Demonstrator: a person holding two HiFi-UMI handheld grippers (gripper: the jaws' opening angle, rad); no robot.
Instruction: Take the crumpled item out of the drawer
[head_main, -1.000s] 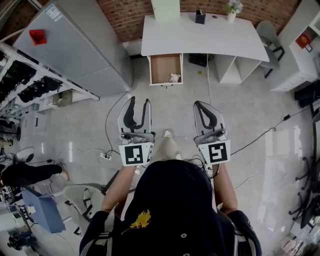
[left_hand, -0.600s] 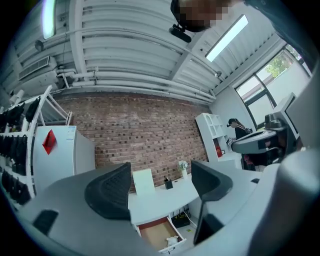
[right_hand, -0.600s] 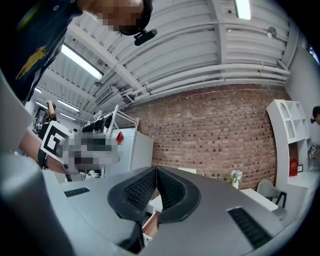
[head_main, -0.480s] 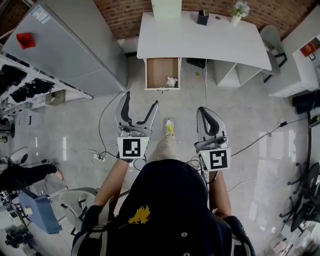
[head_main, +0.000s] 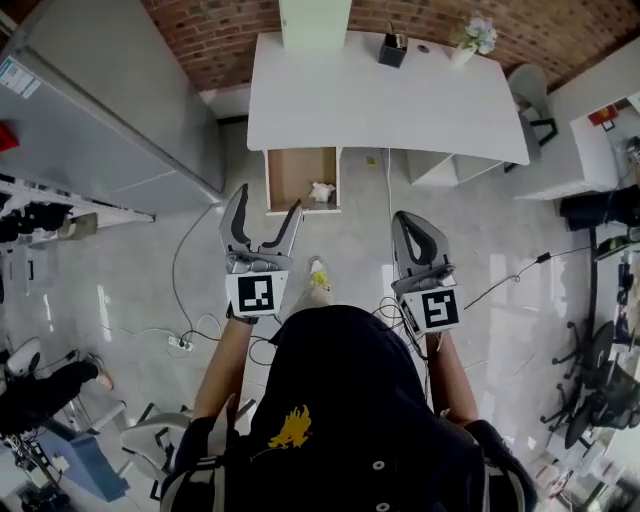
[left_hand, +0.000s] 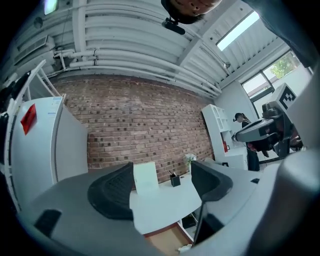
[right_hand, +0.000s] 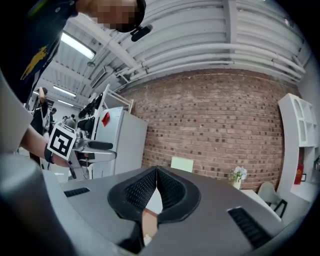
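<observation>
Glossy floor; wood-lined drawer; rough brick wall.

Dark hoodie, yellow emblem, grey left tongs

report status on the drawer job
Left claw open, empty; right claw shut. Crumpled white paper in open drawer, untouched. Both claws short of it, nothing between.
</observation>
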